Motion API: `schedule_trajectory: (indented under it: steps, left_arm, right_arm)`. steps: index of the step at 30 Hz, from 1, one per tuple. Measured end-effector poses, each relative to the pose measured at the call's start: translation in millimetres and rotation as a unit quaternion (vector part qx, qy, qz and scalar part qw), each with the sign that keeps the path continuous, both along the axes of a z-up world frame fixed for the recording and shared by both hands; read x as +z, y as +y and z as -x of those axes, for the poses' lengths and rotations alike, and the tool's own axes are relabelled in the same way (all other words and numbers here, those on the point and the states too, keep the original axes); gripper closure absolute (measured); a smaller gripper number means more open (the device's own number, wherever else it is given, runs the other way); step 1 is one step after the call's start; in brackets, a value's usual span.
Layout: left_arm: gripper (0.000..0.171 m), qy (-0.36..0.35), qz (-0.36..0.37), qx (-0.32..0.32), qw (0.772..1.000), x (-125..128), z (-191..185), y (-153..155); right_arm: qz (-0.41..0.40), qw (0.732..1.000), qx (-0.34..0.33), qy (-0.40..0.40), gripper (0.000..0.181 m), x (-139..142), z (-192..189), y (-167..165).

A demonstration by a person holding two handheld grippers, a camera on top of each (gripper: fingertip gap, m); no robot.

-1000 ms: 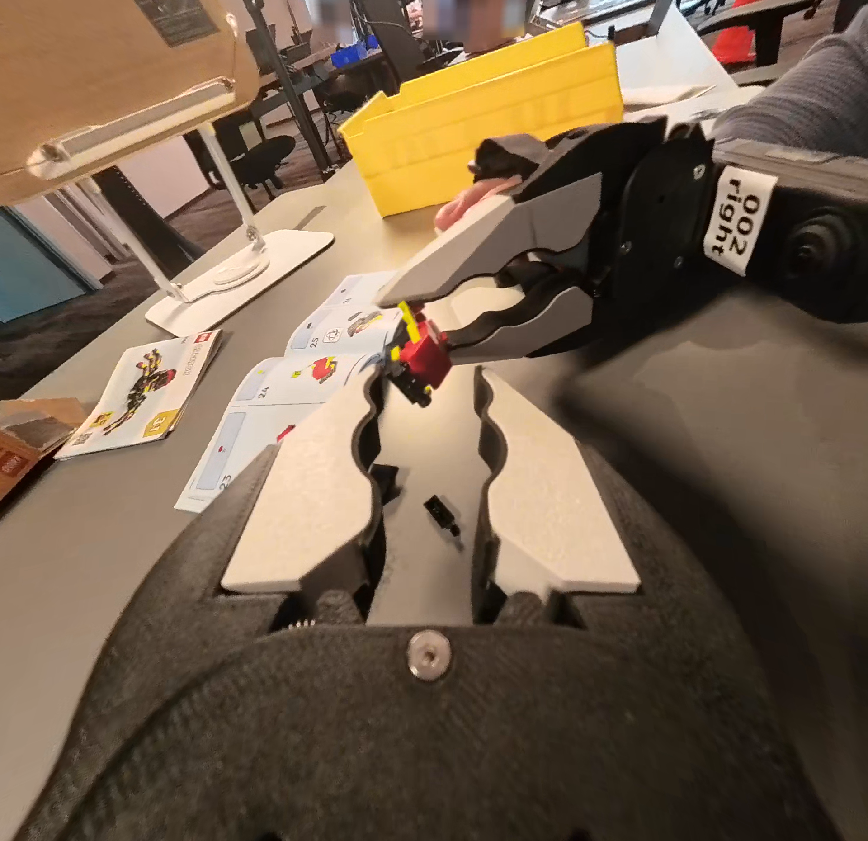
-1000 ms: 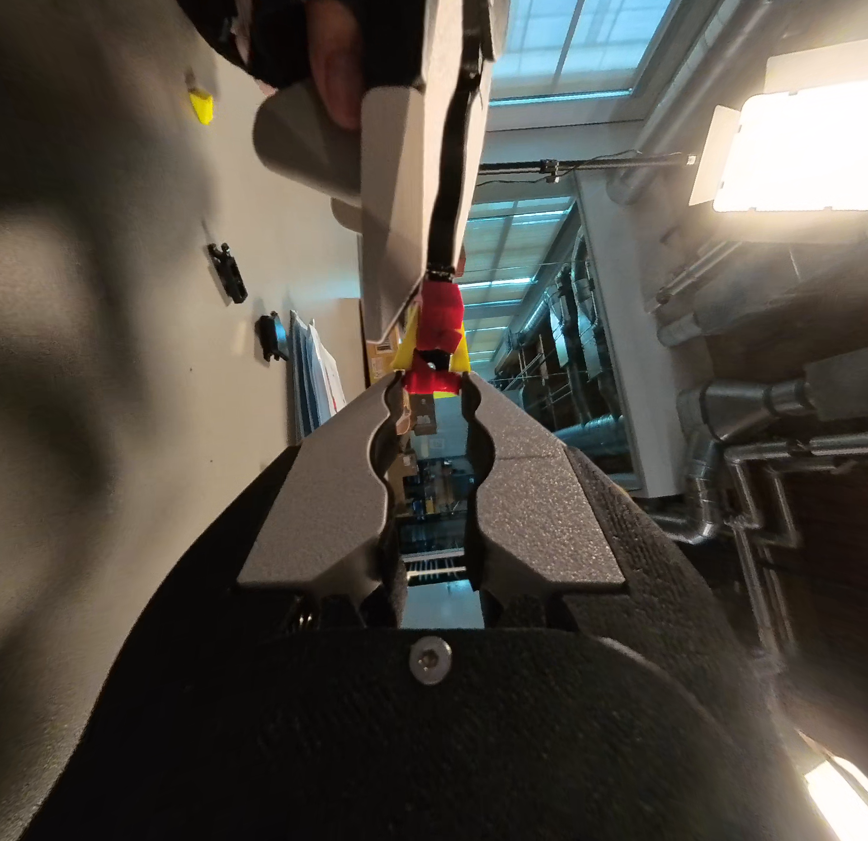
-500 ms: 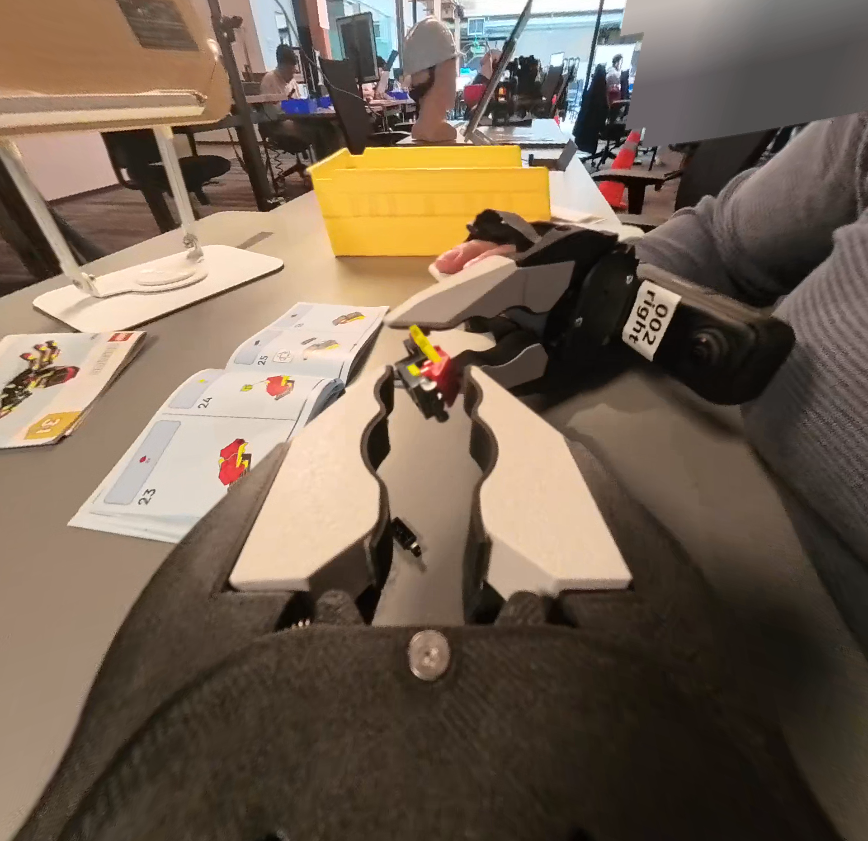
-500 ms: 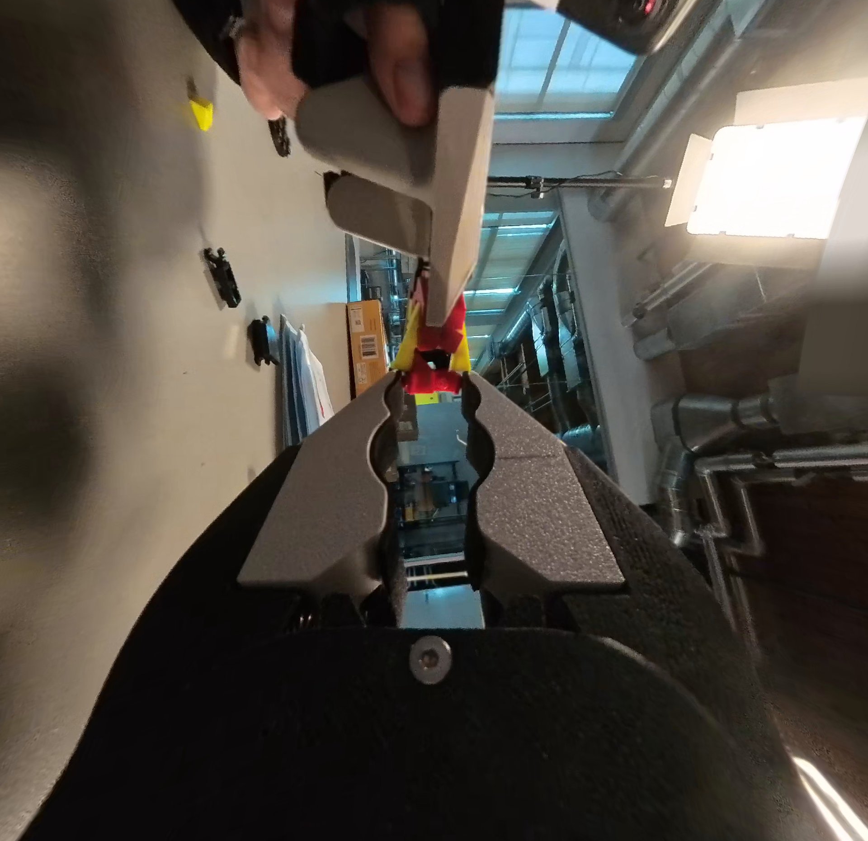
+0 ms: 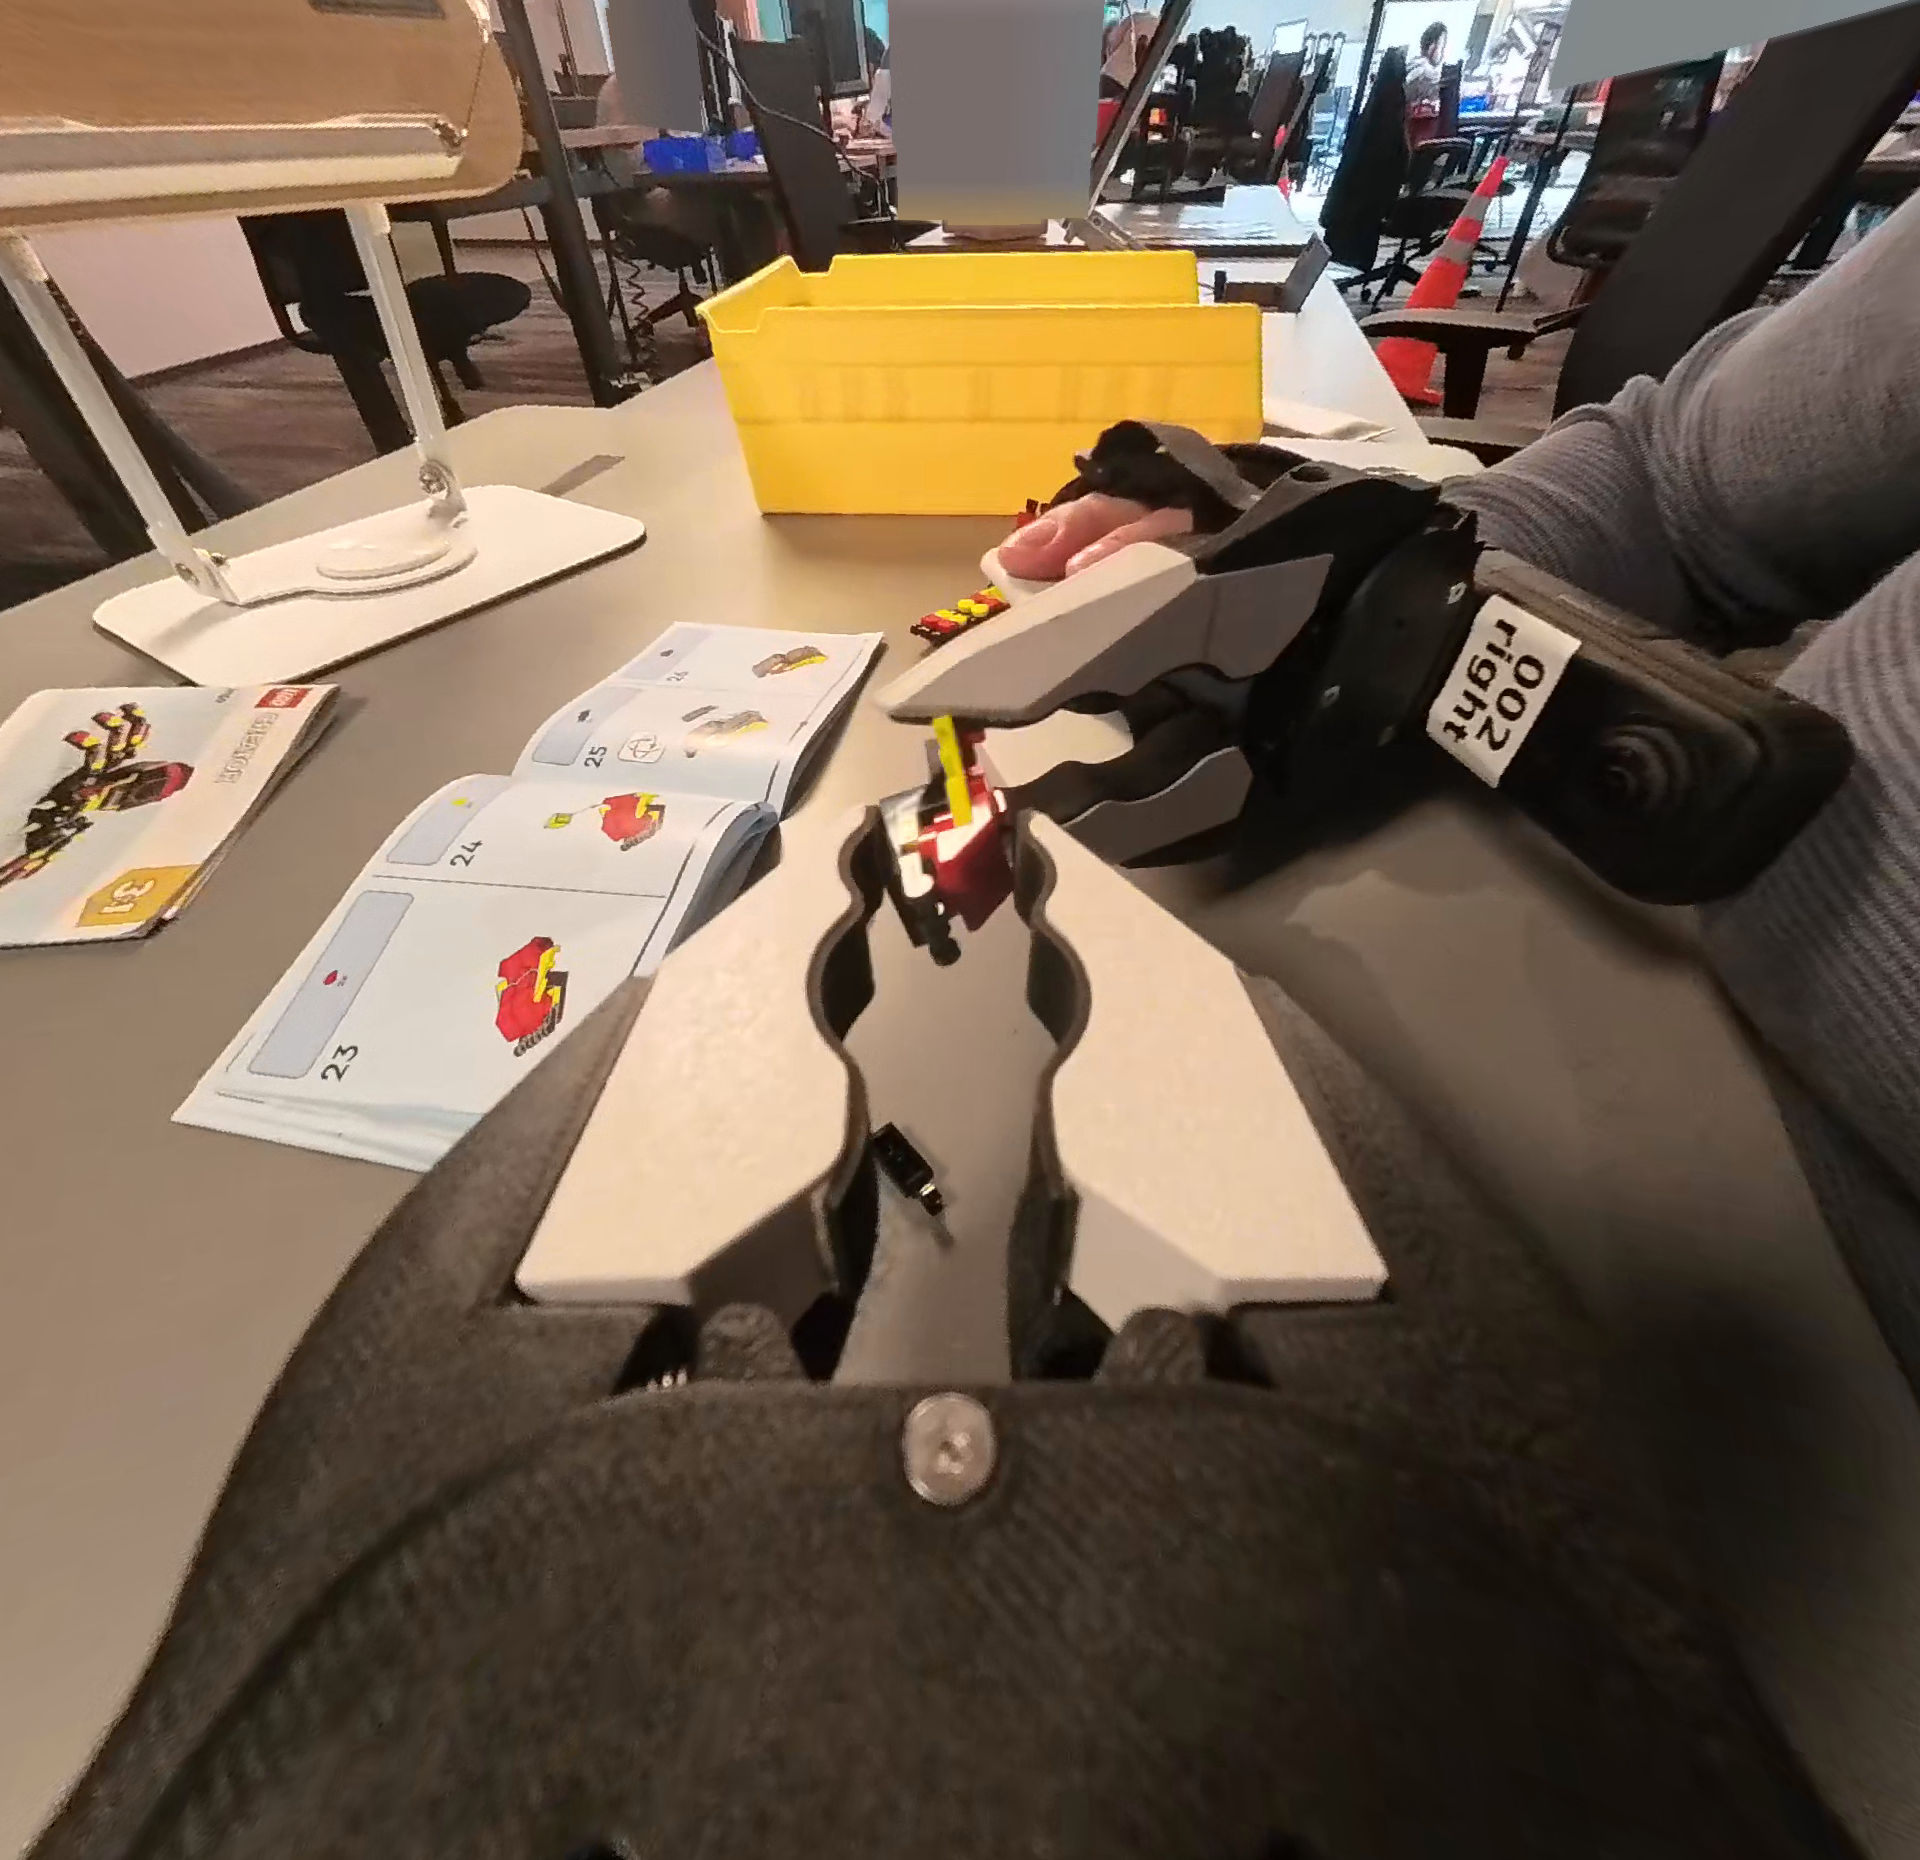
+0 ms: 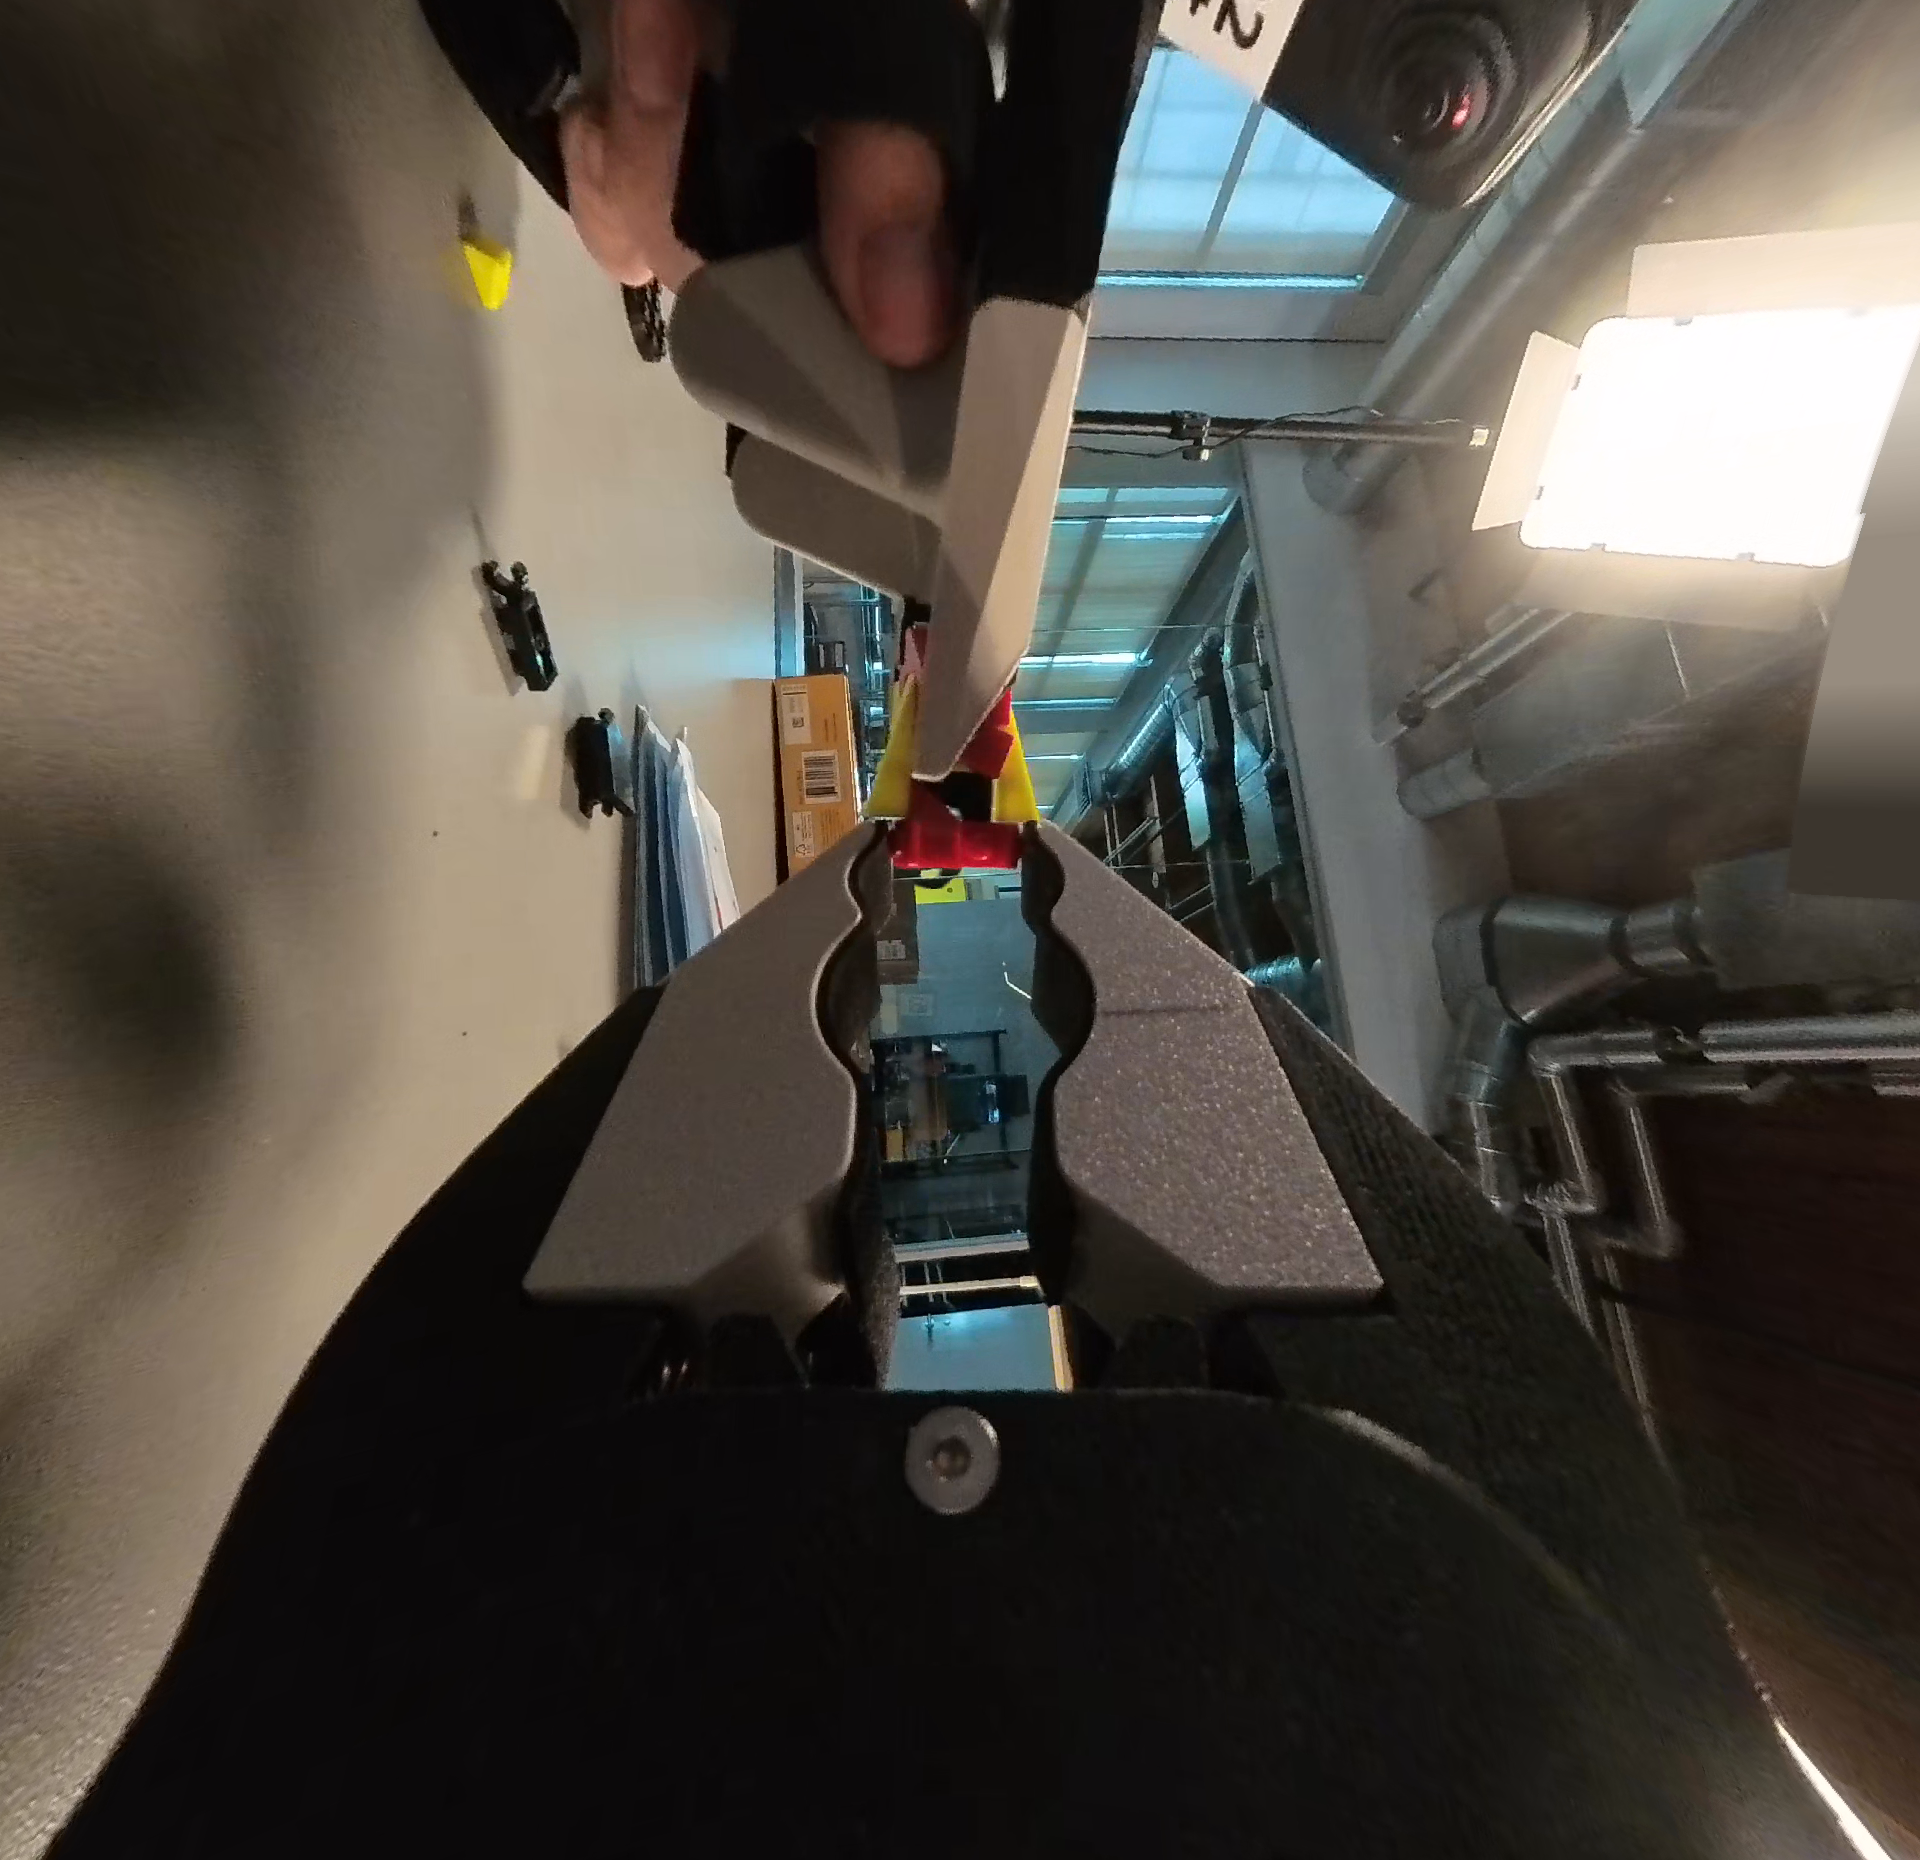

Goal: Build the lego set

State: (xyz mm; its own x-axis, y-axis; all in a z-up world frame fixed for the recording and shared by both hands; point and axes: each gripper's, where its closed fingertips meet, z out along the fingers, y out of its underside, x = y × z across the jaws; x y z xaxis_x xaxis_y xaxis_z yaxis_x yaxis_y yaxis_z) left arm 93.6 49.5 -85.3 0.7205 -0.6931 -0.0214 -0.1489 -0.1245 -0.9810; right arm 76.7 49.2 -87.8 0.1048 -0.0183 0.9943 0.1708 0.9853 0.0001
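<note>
A small red, yellow and black lego assembly is held above the grey table between both grippers. My left gripper has its fingertips closed on the red body from both sides. My right gripper comes in from the right, turned on its side, and pinches the assembly's upper part with the yellow piece. In the right wrist view my right gripper is shut on the red part, and the left gripper reaches down from above, partly hiding the assembly.
An open instruction booklet and a second booklet lie at left. A yellow bin and a white lamp base stand behind. Loose pieces lie on the table: a black one, a red-yellow one, a yellow one.
The left gripper has swung level and moved in, so the assembly now sits between its fingertips instead of beside the left tip. The right gripper has kept its hold throughout.
</note>
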Motion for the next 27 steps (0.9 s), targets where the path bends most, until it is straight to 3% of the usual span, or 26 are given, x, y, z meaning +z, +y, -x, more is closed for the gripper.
schedule_trajectory:
  steps: [4,8,10,13,15,18,23,27]
  left_arm:
    - [0.149,0.004,-0.005,0.013,1.000,0,3,1]
    - [0.150,0.002,-0.018,0.035,0.999,3,14,4]
    - [0.150,0.003,-0.021,0.046,0.999,4,20,6]
    - [0.149,0.000,-0.017,0.046,0.999,4,22,7]
    - [0.150,0.008,-0.014,0.042,0.999,1,20,7]
    - [0.150,0.033,-0.012,0.031,0.999,-4,14,5]
    - [0.150,0.072,-0.024,0.022,0.997,-9,8,3]
    - [0.150,0.078,-0.025,0.020,0.996,-11,7,2]
  right_arm:
    - [0.014,1.000,0.000,0.007,0.149,2,1,3]
    - [0.153,0.988,-0.011,-0.006,0.144,4,-9,29]
    - [0.266,0.964,-0.006,-0.029,0.143,1,-14,43]
    - [0.423,0.904,0.010,-0.069,0.130,-9,-19,56]
    - [0.505,0.851,0.020,-0.143,0.143,-28,-21,52]
    - [0.555,0.799,0.004,-0.230,0.154,-48,-23,48]
    - [0.569,0.775,-0.037,-0.272,0.155,-63,-22,52]
    - [0.621,0.728,-0.060,-0.283,0.156,-68,-21,57]
